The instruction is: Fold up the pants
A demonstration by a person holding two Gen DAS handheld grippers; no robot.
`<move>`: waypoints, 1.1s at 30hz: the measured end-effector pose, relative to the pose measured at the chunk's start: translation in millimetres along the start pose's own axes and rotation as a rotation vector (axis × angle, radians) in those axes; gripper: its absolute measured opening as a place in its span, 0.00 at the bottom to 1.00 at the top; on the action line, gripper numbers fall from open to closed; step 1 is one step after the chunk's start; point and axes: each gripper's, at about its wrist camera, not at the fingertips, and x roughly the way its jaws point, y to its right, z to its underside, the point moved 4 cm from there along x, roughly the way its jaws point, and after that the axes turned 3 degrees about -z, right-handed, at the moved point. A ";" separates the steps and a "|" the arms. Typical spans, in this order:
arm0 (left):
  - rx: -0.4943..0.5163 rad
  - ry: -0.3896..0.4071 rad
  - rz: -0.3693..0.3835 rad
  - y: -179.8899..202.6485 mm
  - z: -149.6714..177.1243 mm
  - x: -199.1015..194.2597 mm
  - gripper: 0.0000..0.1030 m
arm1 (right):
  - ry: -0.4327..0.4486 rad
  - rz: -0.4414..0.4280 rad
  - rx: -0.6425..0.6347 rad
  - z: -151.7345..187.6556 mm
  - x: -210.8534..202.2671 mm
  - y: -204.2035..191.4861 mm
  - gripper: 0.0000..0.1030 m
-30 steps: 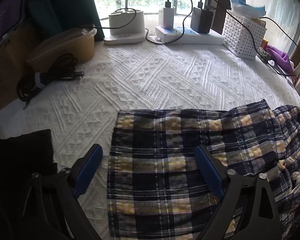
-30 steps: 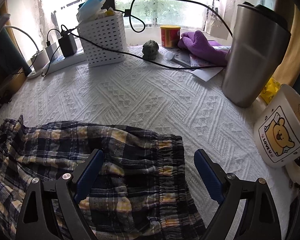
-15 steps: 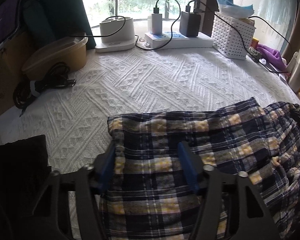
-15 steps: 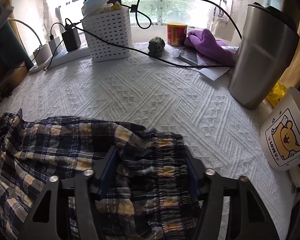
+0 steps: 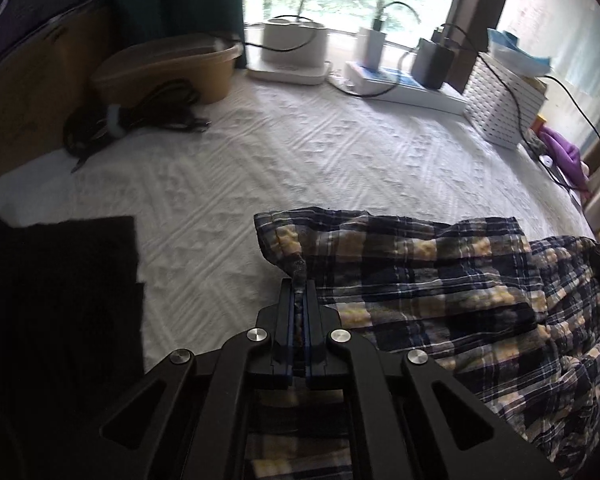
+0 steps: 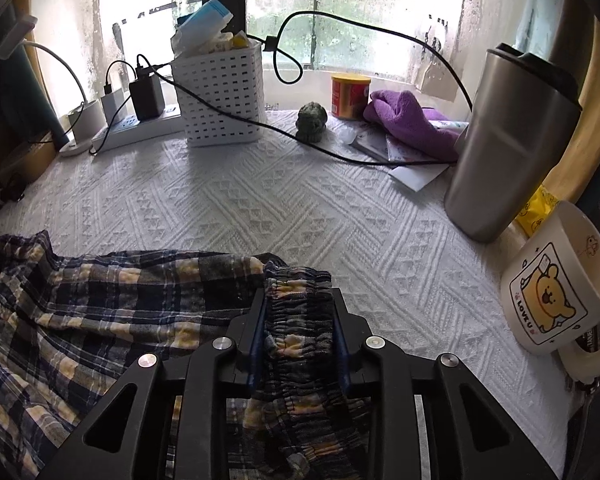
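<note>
Both my grippers just closed: the left gripper (image 5: 299, 286) and right gripper (image 6: 299, 300) now pinch the pants (image 5: 440, 280), ready for lifting.

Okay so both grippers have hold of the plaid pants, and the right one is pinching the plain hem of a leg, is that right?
Not quite. The right gripper is closed on the gathered elastic waistband of the plaid pants, not a plain leg hem; the right wrist view shows the ruched band between its fingers. The left gripper does pinch the pants too.
</note>
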 end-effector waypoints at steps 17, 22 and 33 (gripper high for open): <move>-0.049 -0.009 -0.039 -19.1 6.4 -6.0 0.02 | -0.018 0.032 0.021 -0.8 9.7 9.4 0.28; -0.057 -0.016 -0.036 -23.4 4.4 -5.5 0.02 | -0.034 0.050 0.030 0.6 15.5 11.7 0.28; -0.112 0.022 -0.014 -40.9 6.5 -38.7 0.22 | 0.021 0.087 0.071 4.4 -22.4 23.1 0.65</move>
